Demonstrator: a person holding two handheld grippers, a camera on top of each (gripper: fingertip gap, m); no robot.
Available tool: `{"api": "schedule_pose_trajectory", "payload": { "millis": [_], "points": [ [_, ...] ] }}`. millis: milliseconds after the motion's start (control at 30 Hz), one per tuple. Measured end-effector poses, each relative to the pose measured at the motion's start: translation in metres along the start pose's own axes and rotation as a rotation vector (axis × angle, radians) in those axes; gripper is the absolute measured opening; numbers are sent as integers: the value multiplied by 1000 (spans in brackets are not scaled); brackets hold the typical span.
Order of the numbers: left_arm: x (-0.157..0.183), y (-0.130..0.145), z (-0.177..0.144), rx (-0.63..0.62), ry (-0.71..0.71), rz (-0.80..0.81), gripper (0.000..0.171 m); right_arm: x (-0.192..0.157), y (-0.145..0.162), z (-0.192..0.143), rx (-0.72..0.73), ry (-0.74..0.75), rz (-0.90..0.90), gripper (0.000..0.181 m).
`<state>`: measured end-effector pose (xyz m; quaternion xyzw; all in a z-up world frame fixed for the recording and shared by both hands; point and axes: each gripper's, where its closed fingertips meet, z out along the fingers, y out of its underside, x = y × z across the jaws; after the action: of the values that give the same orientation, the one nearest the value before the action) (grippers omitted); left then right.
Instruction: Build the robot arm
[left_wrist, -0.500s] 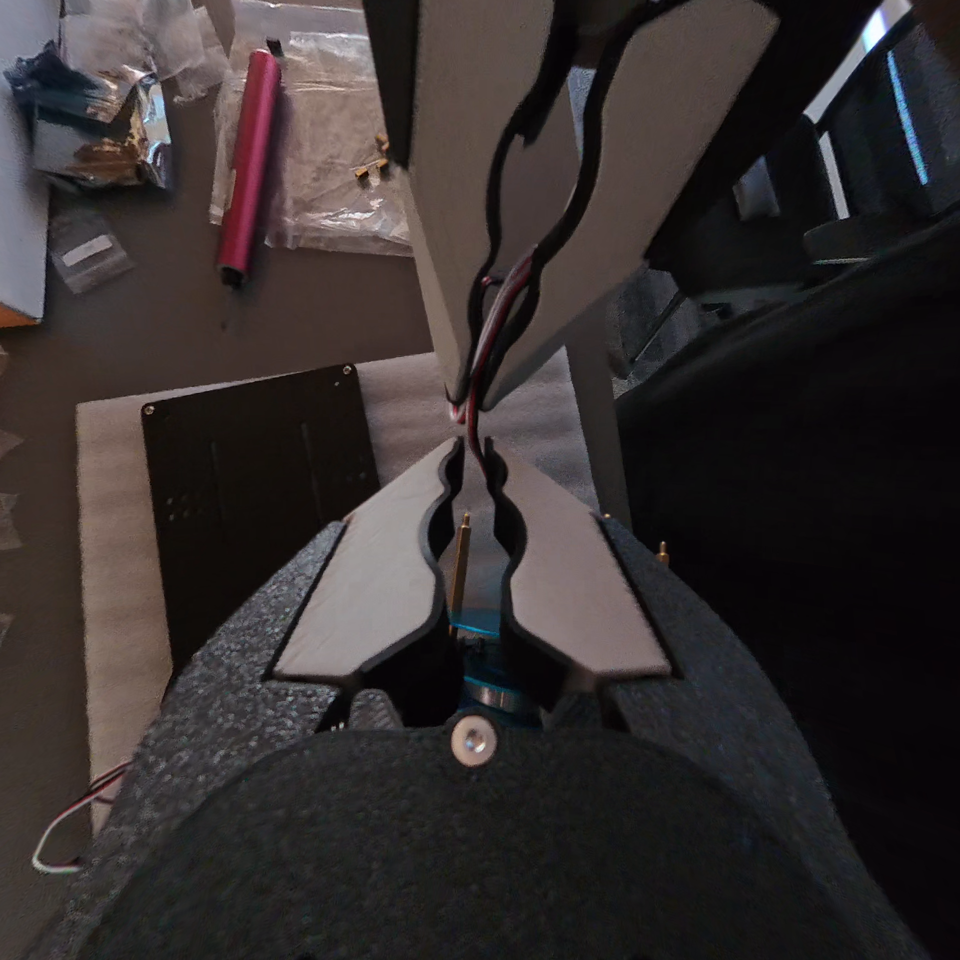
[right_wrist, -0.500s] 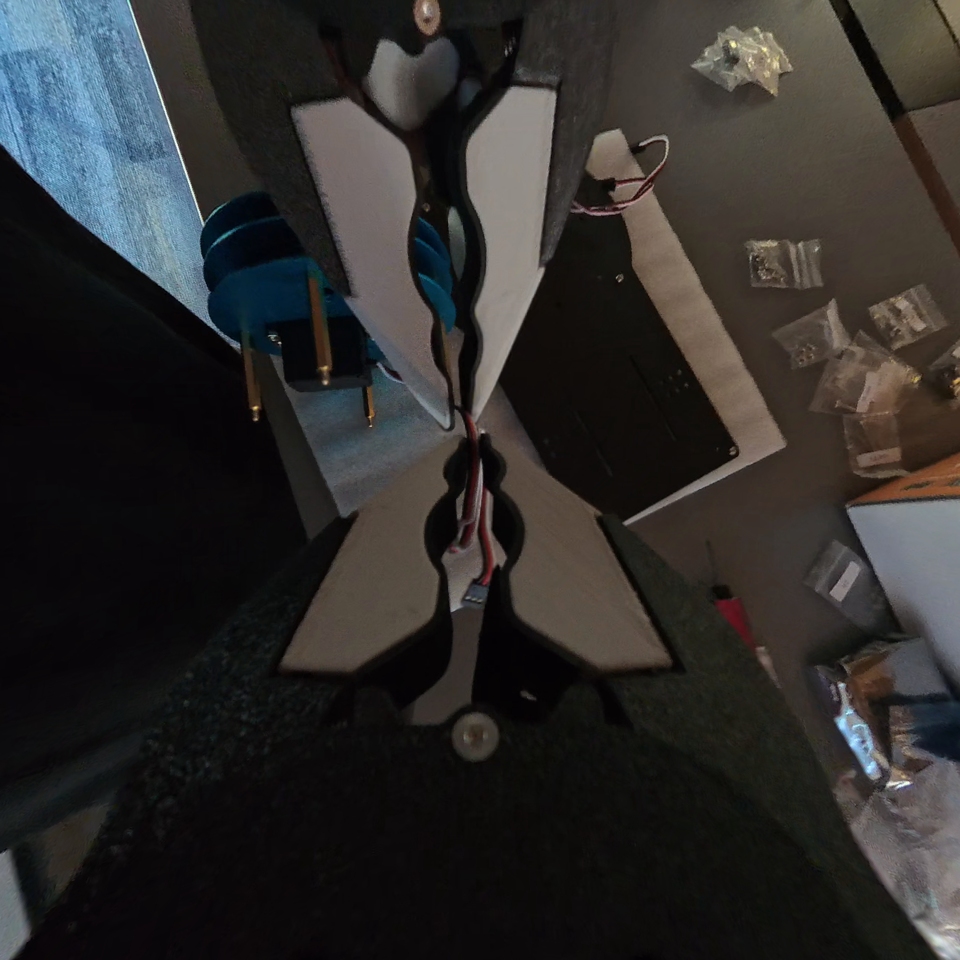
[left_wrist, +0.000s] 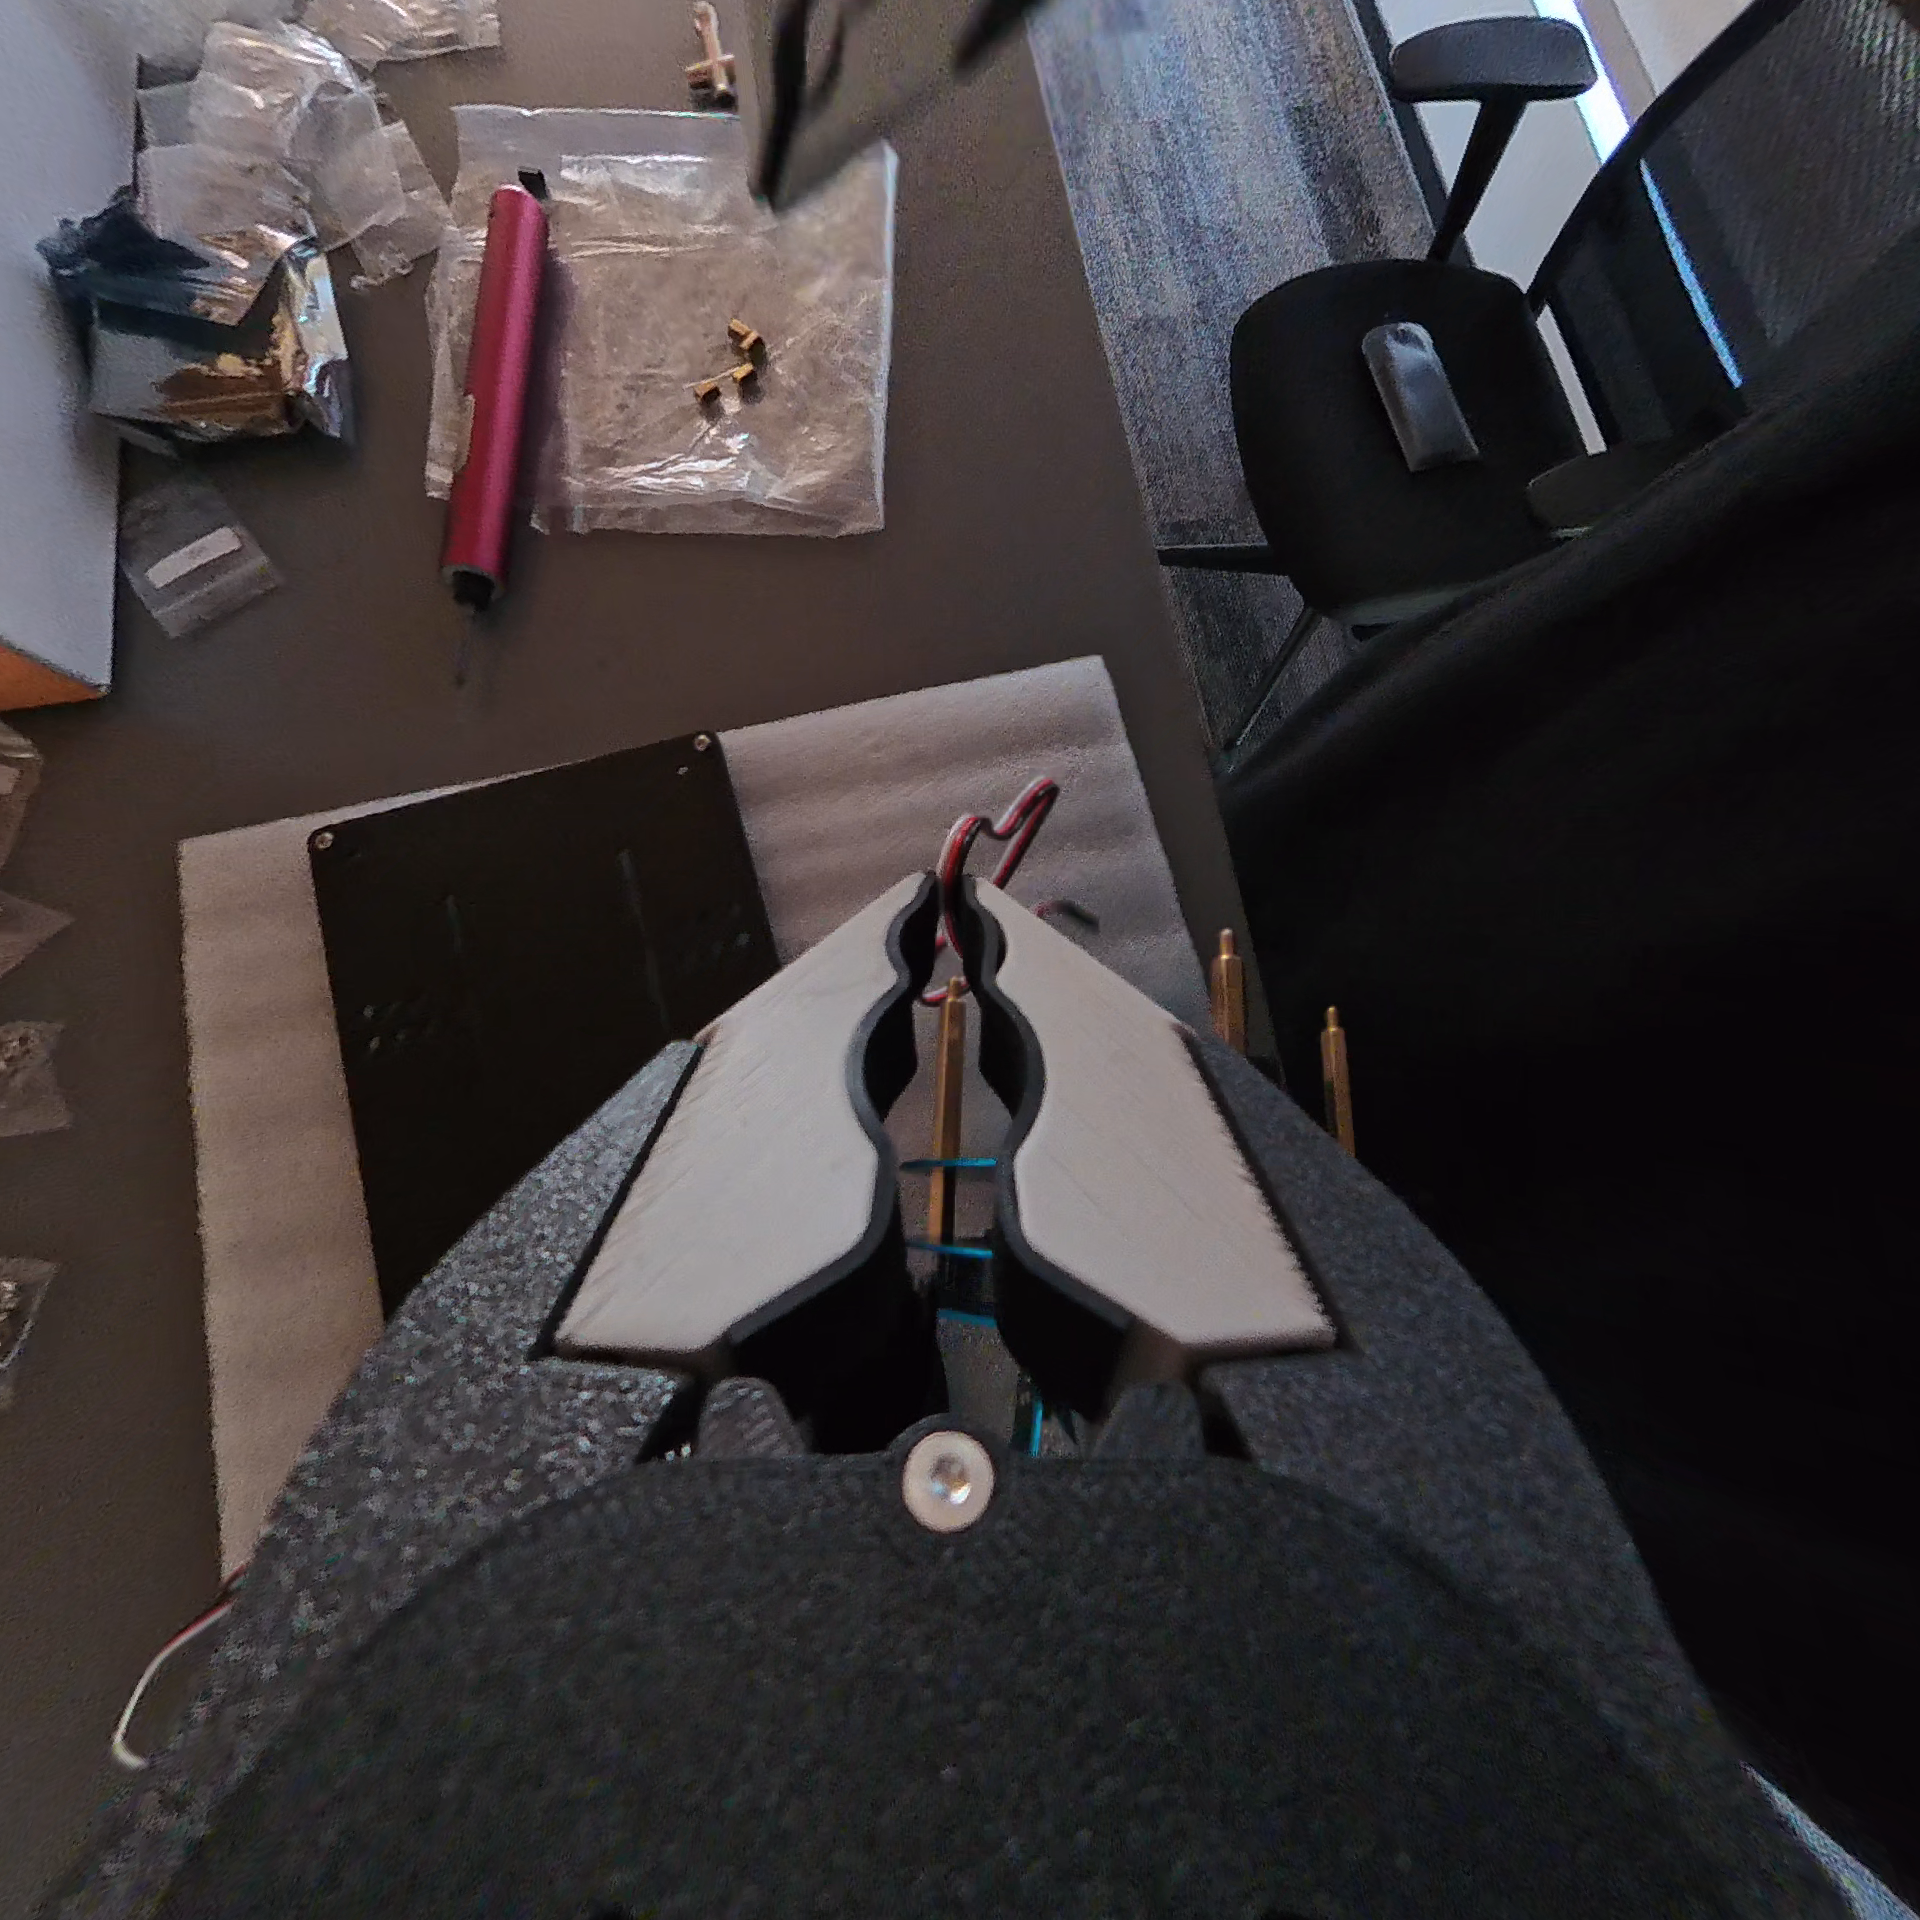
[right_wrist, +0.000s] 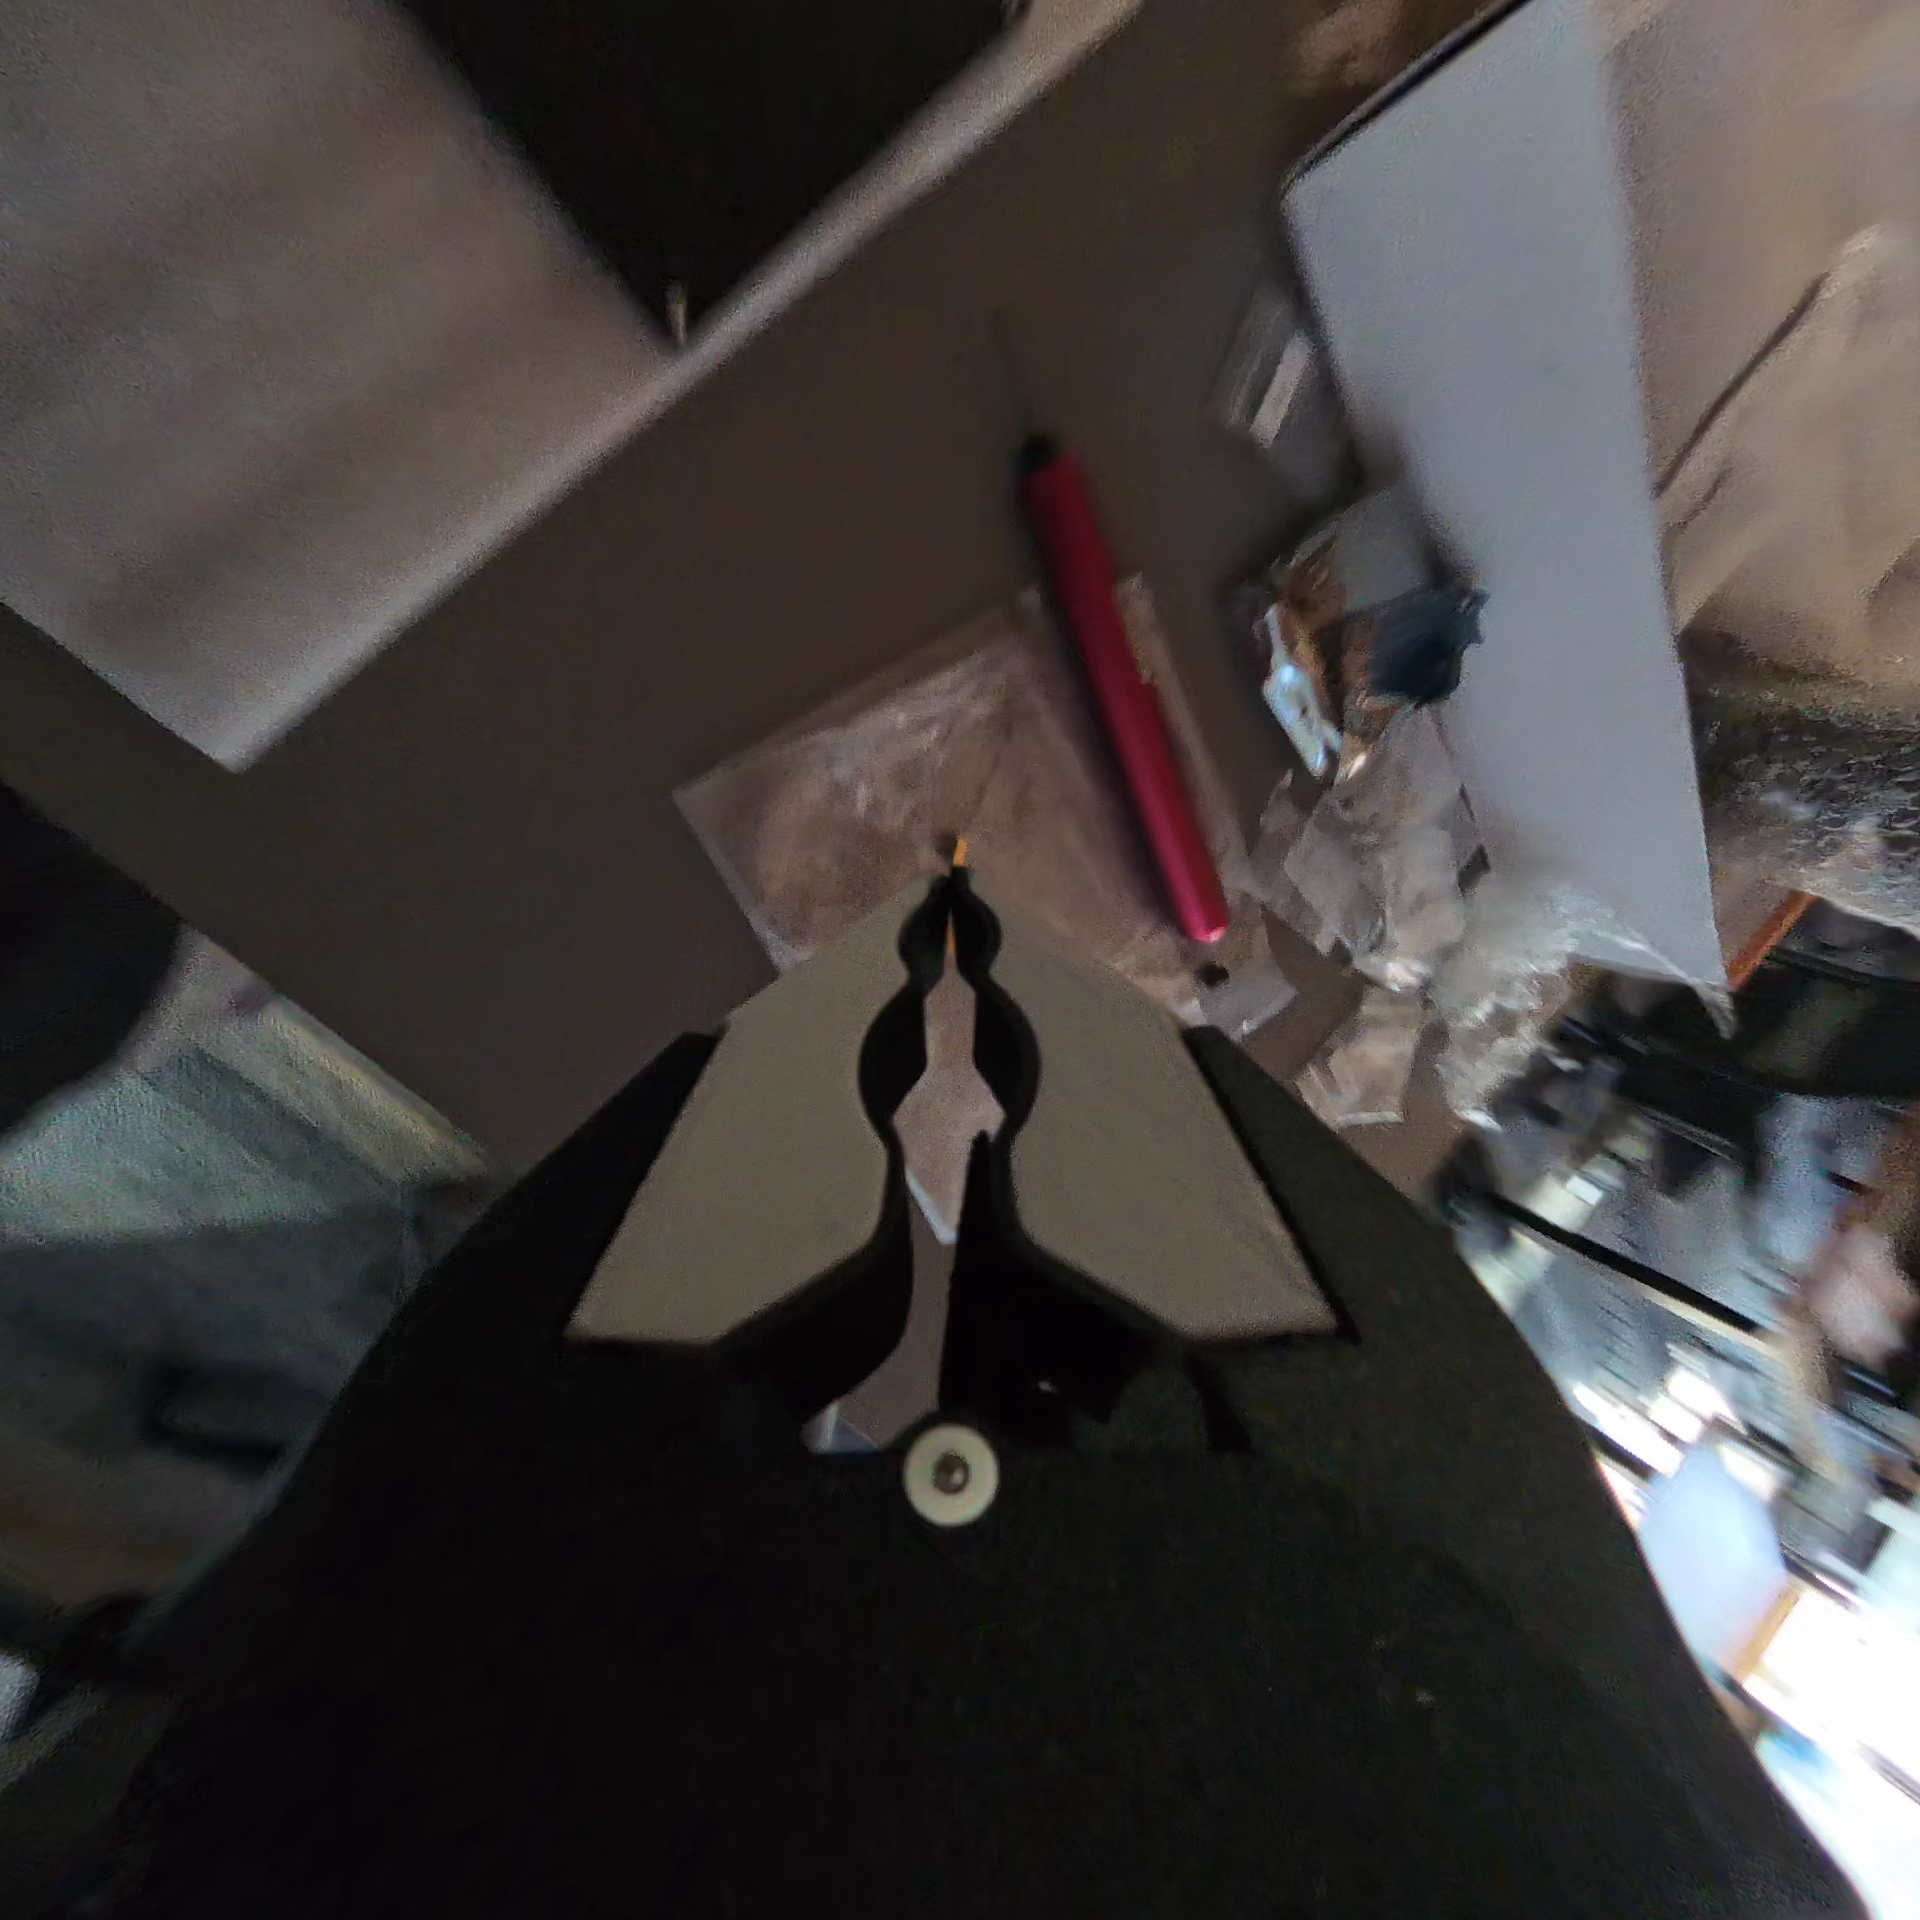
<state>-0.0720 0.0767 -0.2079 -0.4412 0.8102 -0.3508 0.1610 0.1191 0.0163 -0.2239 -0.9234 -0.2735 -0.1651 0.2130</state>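
Your left gripper (left_wrist: 951, 894) pinches a red-black-white wire bundle (left_wrist: 1003, 831); only your blurred right view shows the right gripper (right_wrist: 954, 891) clamping a small brass piece (right_wrist: 960, 854).

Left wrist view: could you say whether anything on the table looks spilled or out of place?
Small brass standoffs lie loose on the clear plastic bag beside the red screwdriver; a torn foil pouch lies farther left.

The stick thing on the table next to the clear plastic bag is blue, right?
Not blue. The left wrist view shows the stick is red-pink. It does lie on the table next to the clear plastic bag.
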Motion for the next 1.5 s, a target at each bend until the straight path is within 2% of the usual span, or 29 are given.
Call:
{"api": "schedule_pose_trajectory", "payload": {
  "millis": [100, 133, 167, 200, 233, 300, 367, 467, 533, 567, 633, 767, 833, 933, 1000, 1100, 1167, 1267, 1333, 1400, 1500],
  "points": [
    [-1, 1, 0, 0, 9, -7, 3, -16, -62, -39, 358, -219, 152, 0],
    [0, 0, 1, 0, 12, -4, 3, -33, -85, -48, 470, -327, 192, 10],
    [0, 0, 2, 2, 14, -1, 3, -52, -104, -50, 546, -435, 237, 30],
    [0, -1, 3, 3, 14, -2, 3, -78, -118, -44, 565, -554, 263, 49],
    [0, -1, 4, 4, 14, -7, 3, -102, -125, -31, 545, -631, 264, 50],
    [0, -2, 5, 15, 17, -18, 2, -133, -133, 3, 538, -624, 276, 39],
    [0, -1, 4, 25, 17, -31, 3, -146, -140, 24, 561, -608, 329, 30],
    [1, 1, -2, 31, 11, -35, 3, -106, -133, 31, 616, -342, 422, 6],
    [0, 2, -5, 40, 2, -40, 3, -64, -127, 15, 686, -215, 478, 11],
    [0, 2, -6, 46, 2, -49, 3, -47, -126, 6, 710, -180, 486, 5],
    [0, 1, -5, 63, 0, -62, 3, -19, -133, -8, 743, -109, 441, 9],
    [-1, 1, -7, 86, -27, -91, 4, 3, -155, 13, 558, 93, 155, 10],
    [-1, 3, -10, 102, -40, -117, 3, -1, -176, 27, 542, 80, 112, 9],
    [-1, 4, -15, 136, -57, -176, 3, -27, -210, 55, 551, -108, 121, 6],
    [-7, 10, -18, 133, -93, -230, 3, -50, -227, 80, 508, -271, 135, 6],
    [-18, 26, -23, 106, -170, -326, 5, -88, -237, 111, 418, -513, 138, 7],
    [-25, 33, -34, 123, -227, -417, 11, -106, -229, 120, 339, -644, 136, 10],
    [-26, 45, -73, 230, -332, -544, 22, -108, -219, 119, 323, -694, 134, 11],
    [-18, 57, -111, 323, -435, -597, 26, -102, -209, 118, 299, -702, 128, 13],
    [5, 70, -150, 437, -497, -635, 26, -88, -196, 120, 270, -650, 82, 14],
    [46, 102, -195, 567, -574, -730, 27, -73, -179, 116, 196, -657, 7, 20]
  ]
}}
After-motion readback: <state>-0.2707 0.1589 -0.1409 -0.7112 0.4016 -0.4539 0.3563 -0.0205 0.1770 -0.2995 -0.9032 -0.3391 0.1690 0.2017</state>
